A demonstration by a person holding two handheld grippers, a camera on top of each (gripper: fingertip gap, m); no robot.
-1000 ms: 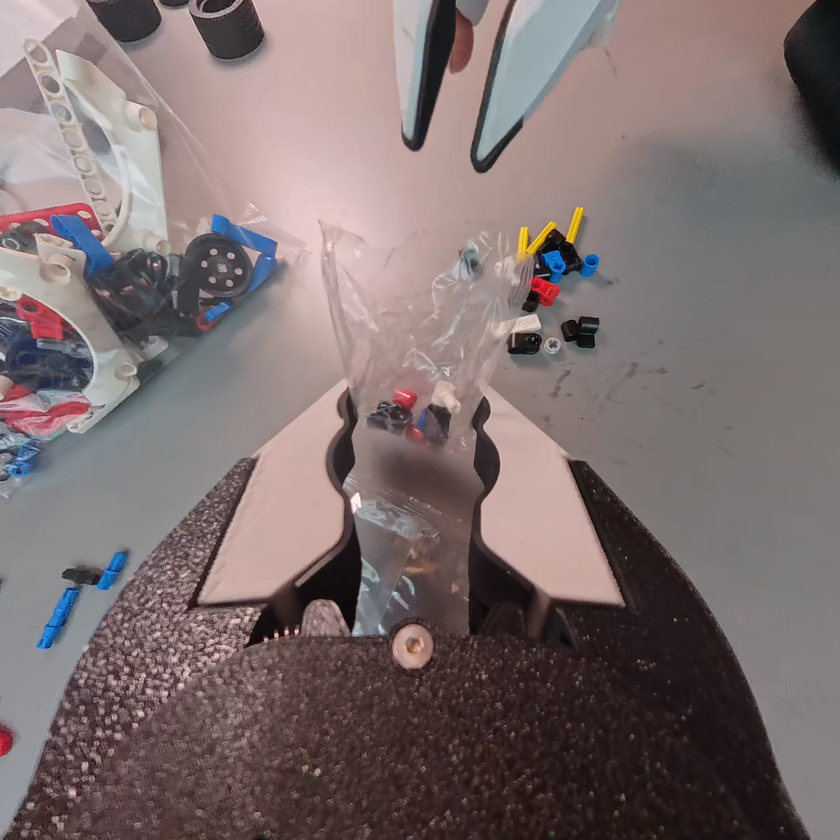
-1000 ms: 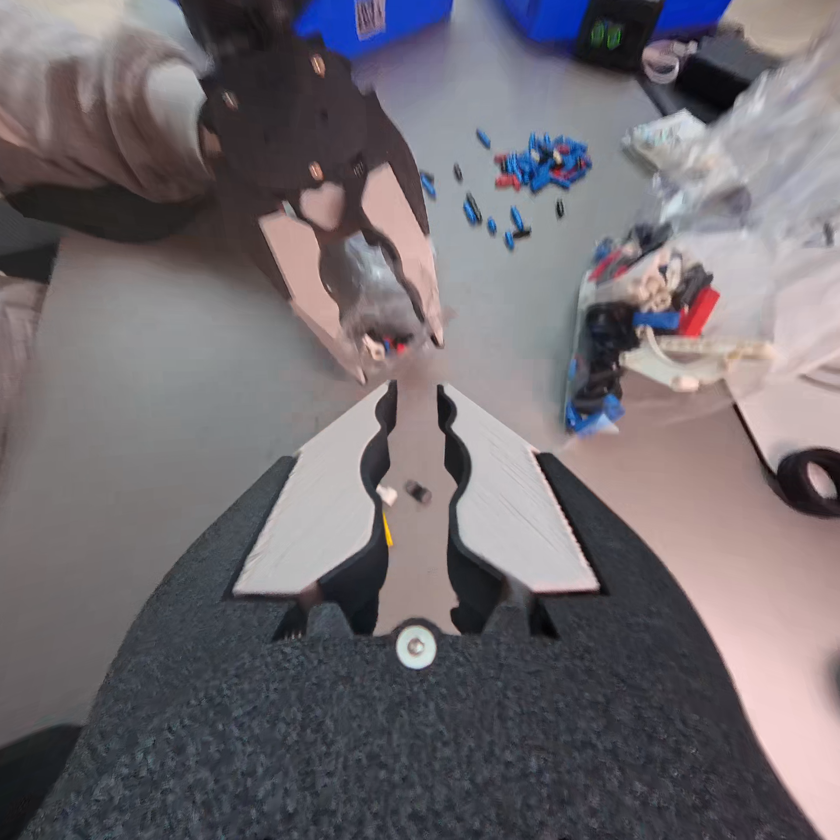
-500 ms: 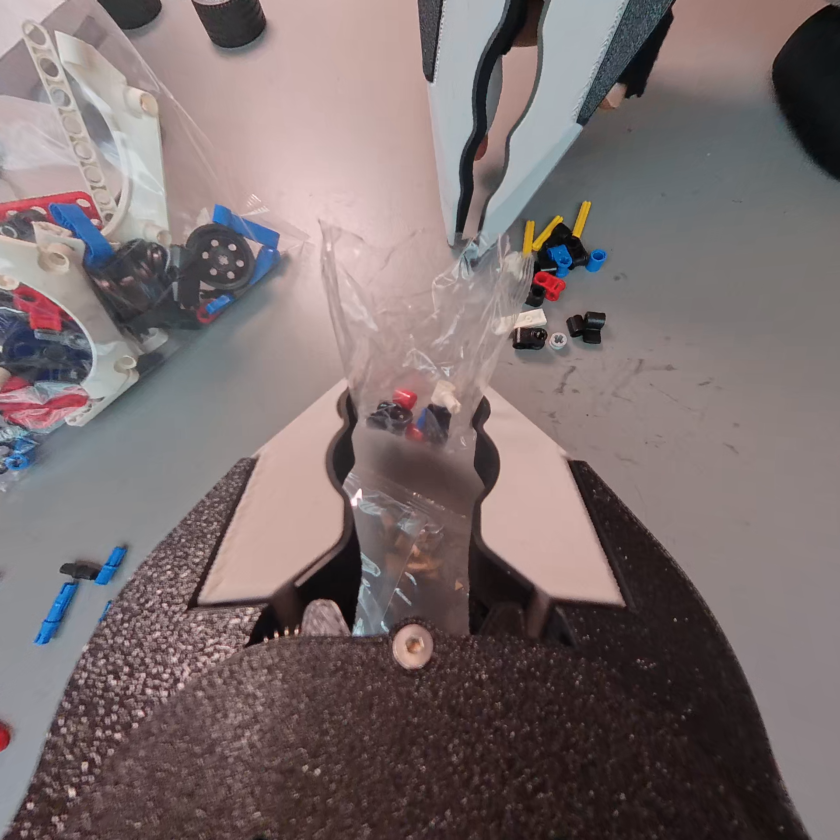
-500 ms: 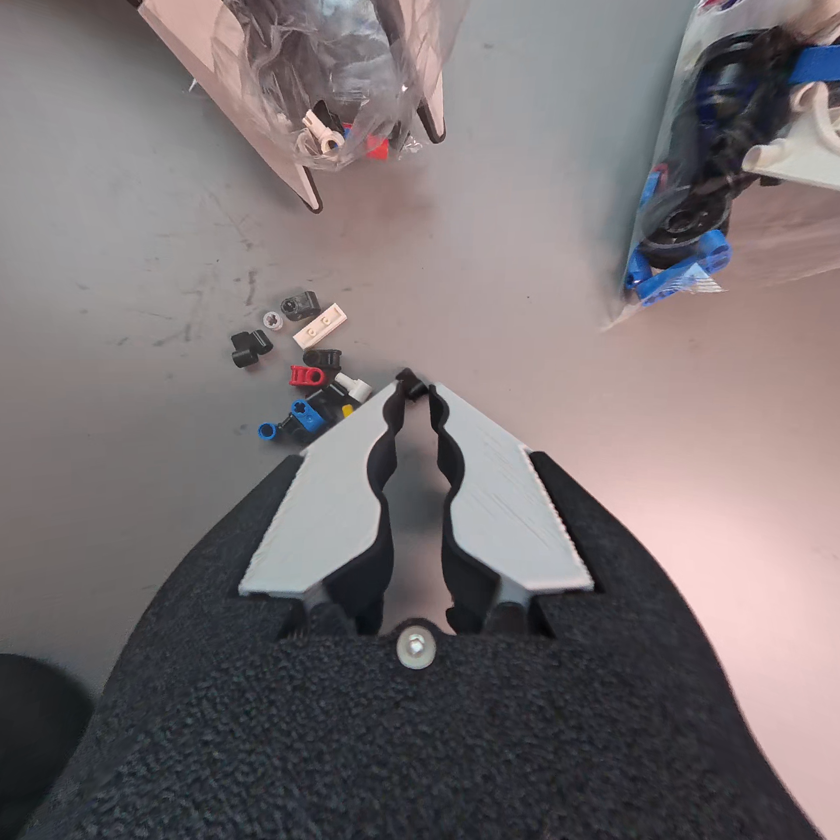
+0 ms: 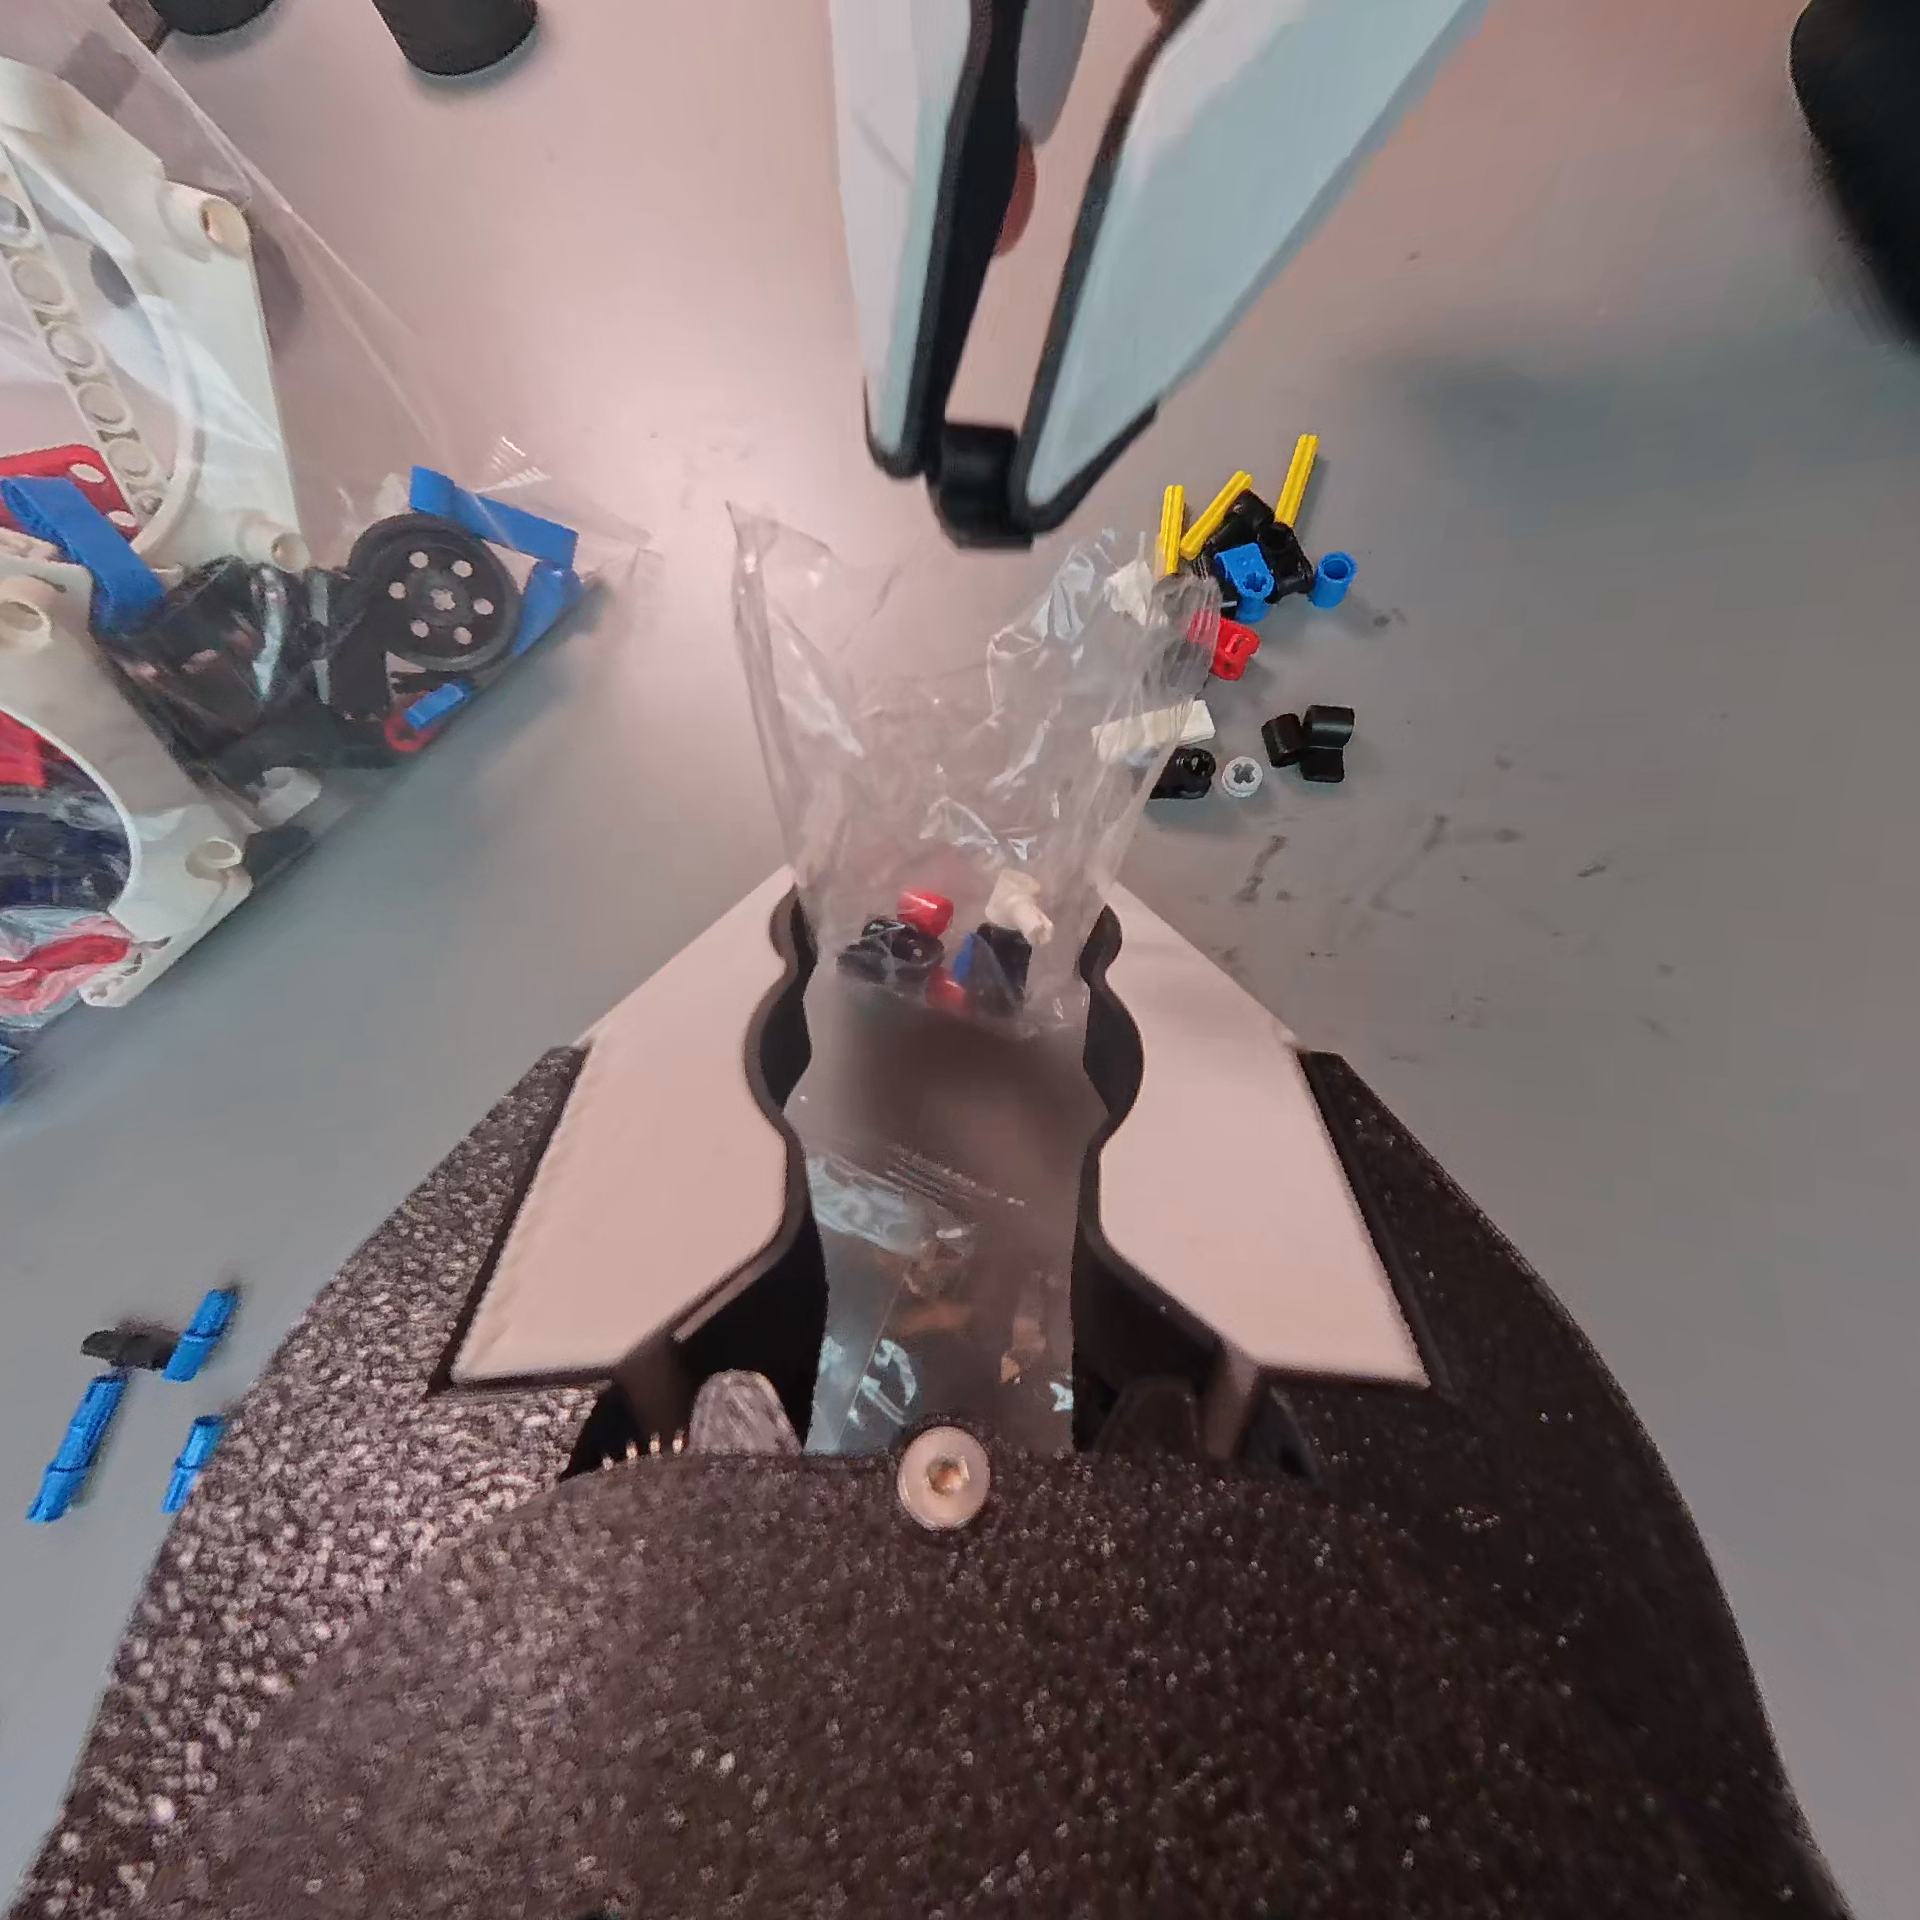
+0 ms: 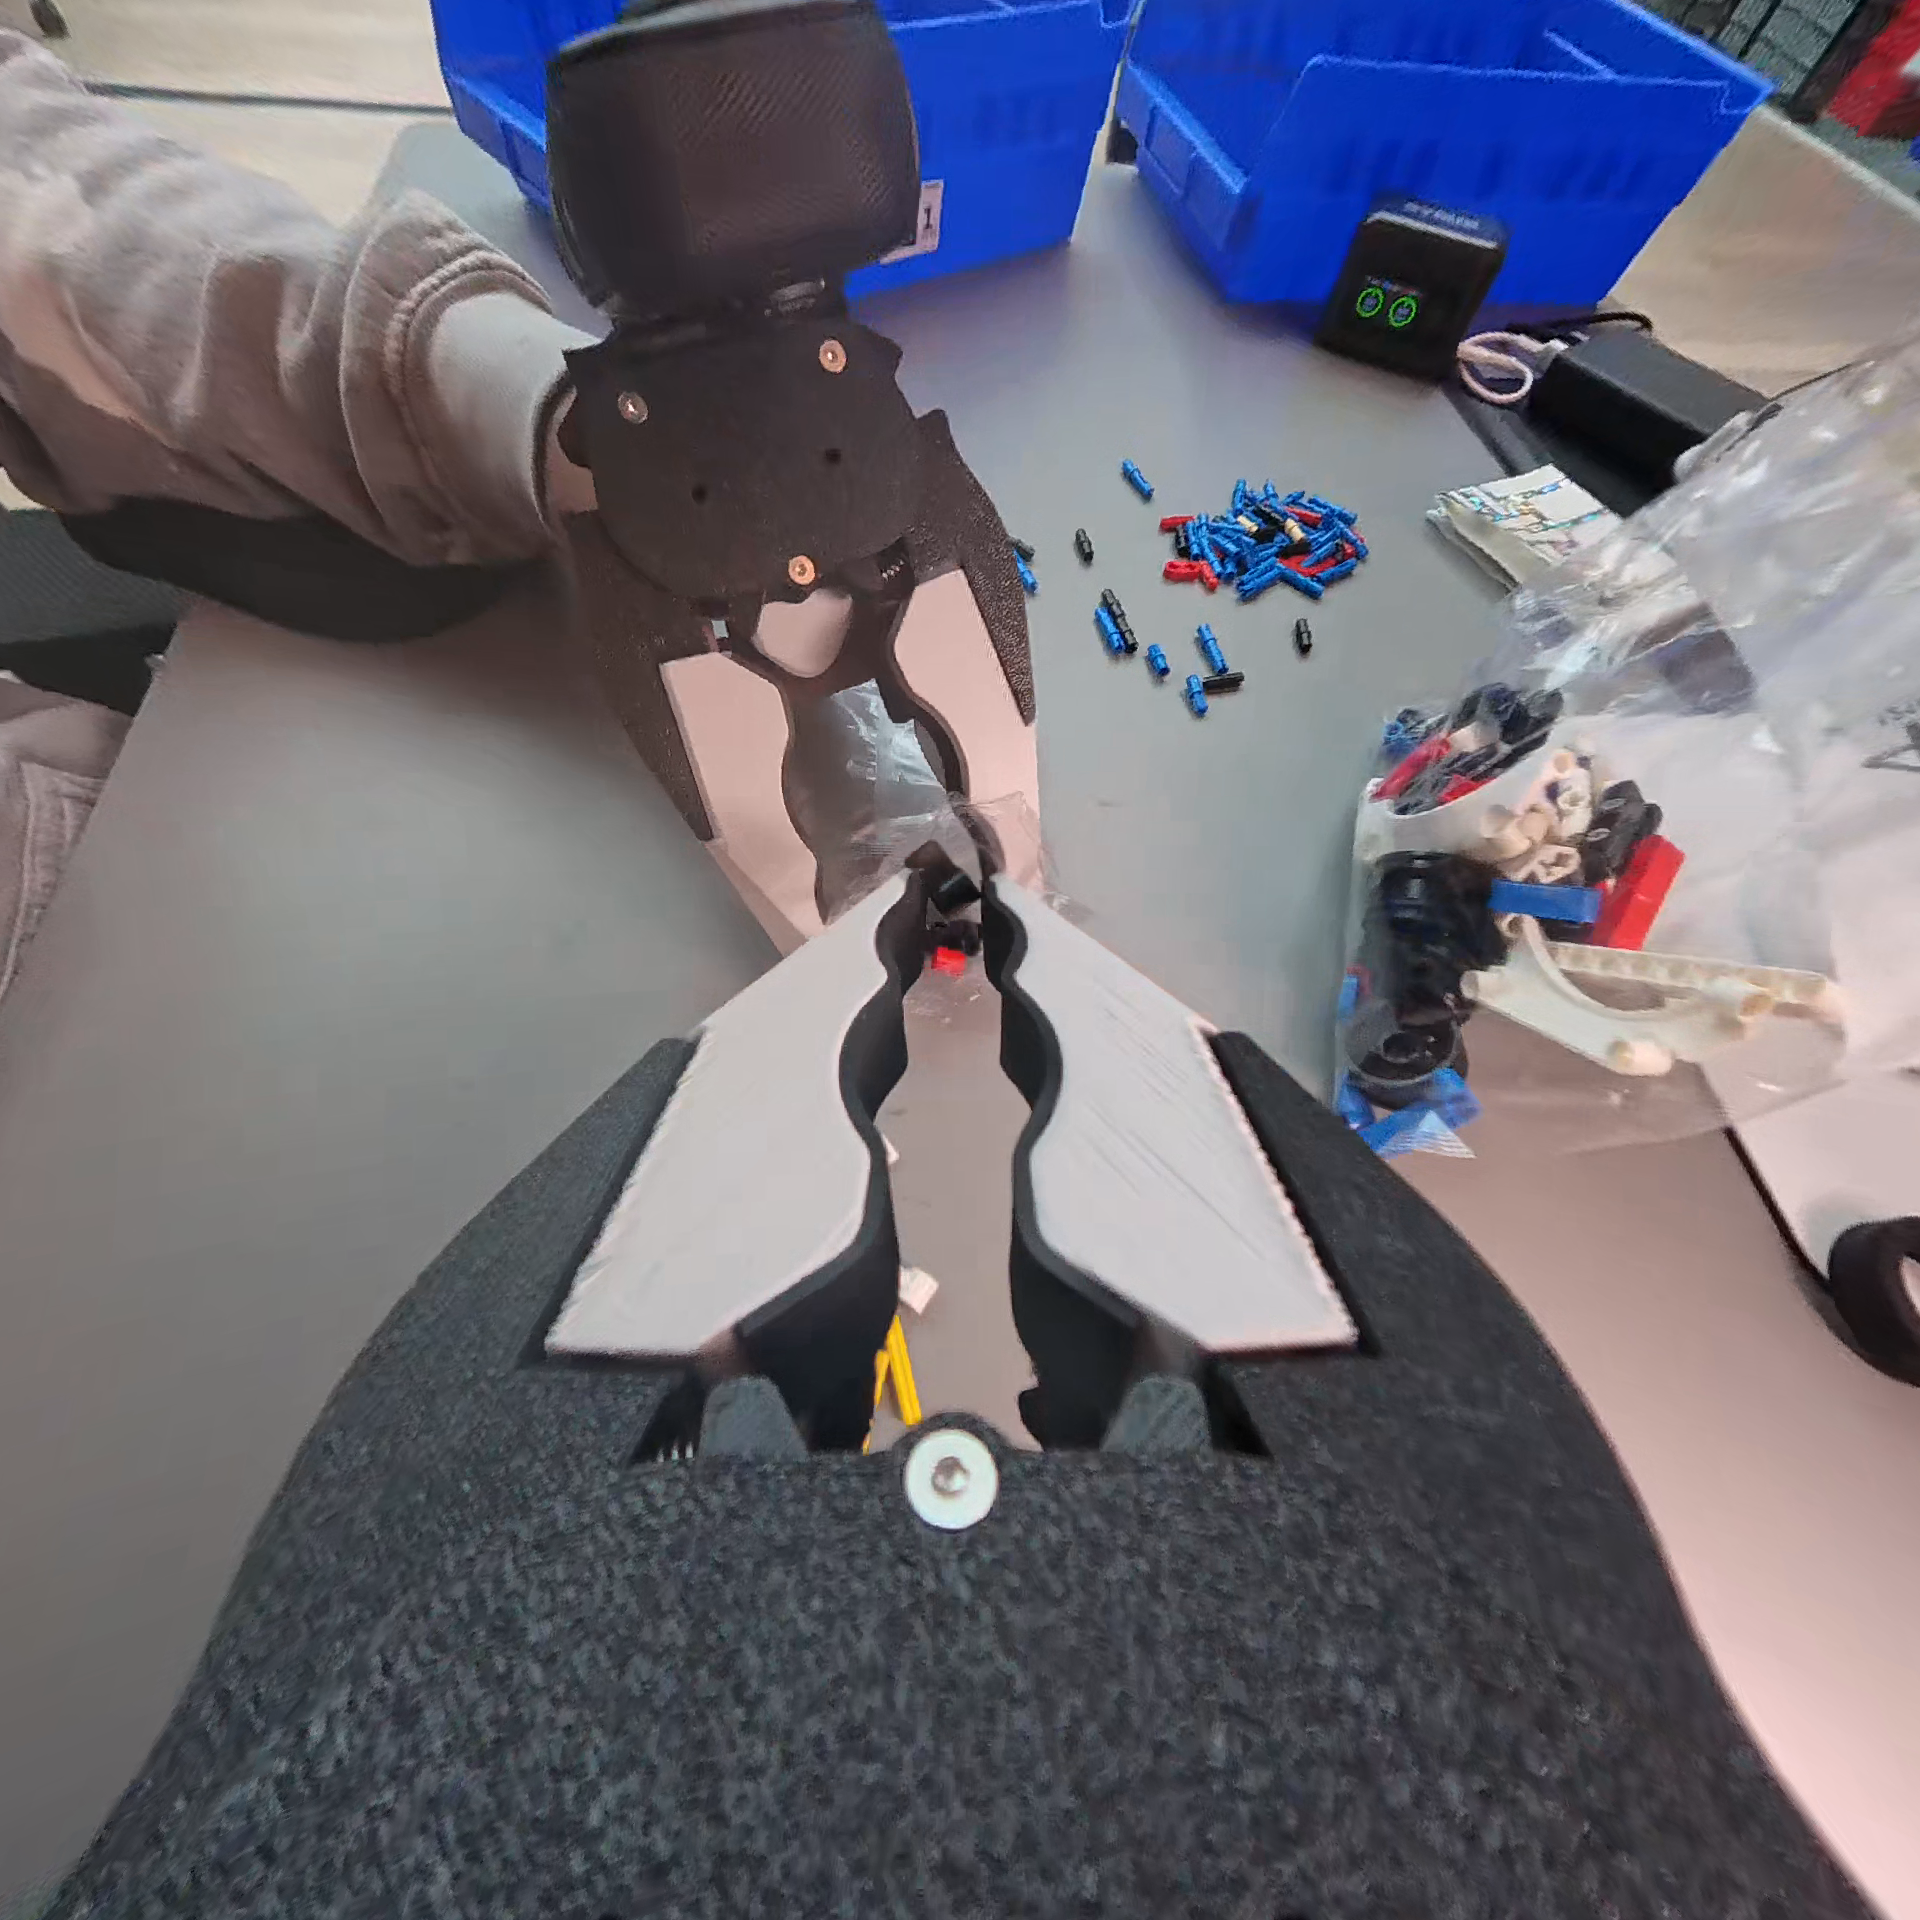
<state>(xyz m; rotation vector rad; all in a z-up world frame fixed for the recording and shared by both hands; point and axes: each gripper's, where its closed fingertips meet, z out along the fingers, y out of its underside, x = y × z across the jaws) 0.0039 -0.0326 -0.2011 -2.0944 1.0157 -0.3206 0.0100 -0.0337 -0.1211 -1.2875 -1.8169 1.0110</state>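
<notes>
My left gripper (image 5: pixel 948 920) is shut on a small clear plastic bag (image 5: pixel 935 748) and holds it upright with its mouth open. Small red, black, white and blue pieces (image 5: pixel 940 940) lie at the bag's bottom, between the fingers. My right gripper (image 6: pixel 948 883) is shut on a small black piece (image 6: pixel 951 888). In the left wrist view it (image 5: pixel 977 483) hangs just above the bag's open top. A loose pile of small yellow, blue, red and black pieces (image 5: pixel 1247 603) lies on the grey table, right of the bag.
A large clear bag of white, black, blue and red parts (image 5: pixel 208 623) lies at the left and shows at right in the right wrist view (image 6: pixel 1558 935). Blue pins (image 6: pixel 1257 540), two blue bins (image 6: pixel 1403 135), a black device (image 6: pixel 1403 281) and a person's sleeve (image 6: pixel 208 364) lie beyond. The gap from one gripper's tips to the other's is roughly 8 cm.
My right gripper dropped to the loose pile, shut on a black piece and rose with it to the bag's mouth. My left gripper and the bag stayed put.
</notes>
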